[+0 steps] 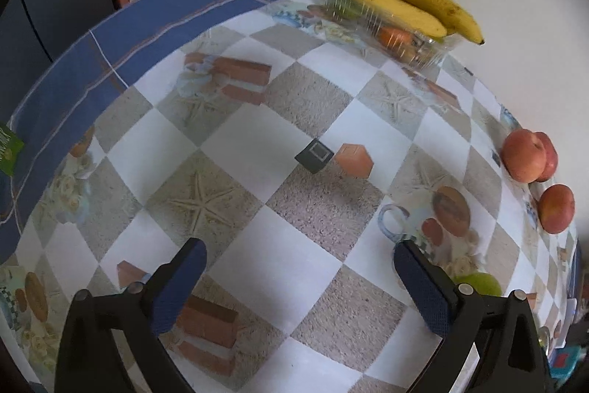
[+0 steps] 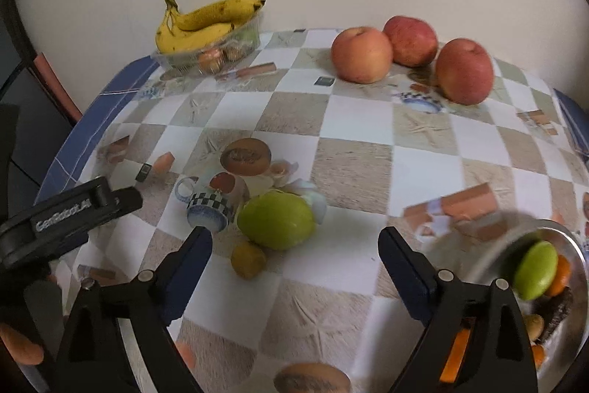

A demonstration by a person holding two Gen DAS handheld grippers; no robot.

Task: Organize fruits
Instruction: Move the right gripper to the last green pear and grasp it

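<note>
A green fruit (image 2: 277, 220) and a small kiwi (image 2: 248, 259) lie on the checked tablecloth (image 2: 353, 120), just ahead of my open, empty right gripper (image 2: 294, 251). Three red apples (image 2: 362, 54) sit at the back right; they also show in the left wrist view (image 1: 524, 155). A banana bunch (image 2: 200, 24) rests on a clear plastic tray (image 2: 243, 35) at the back left, and shows in the left wrist view (image 1: 397, 2). My left gripper (image 1: 300, 262) is open and empty over the cloth. The green fruit peeks behind its right finger (image 1: 478, 283).
A metal bowl (image 2: 574, 245) at the right edge holds a green fruit (image 2: 535, 269) and other pieces. The left gripper's body (image 2: 70, 209) lies at the left of the right wrist view. A blue cloth border (image 1: 147, 24) rims the table. The wall is behind.
</note>
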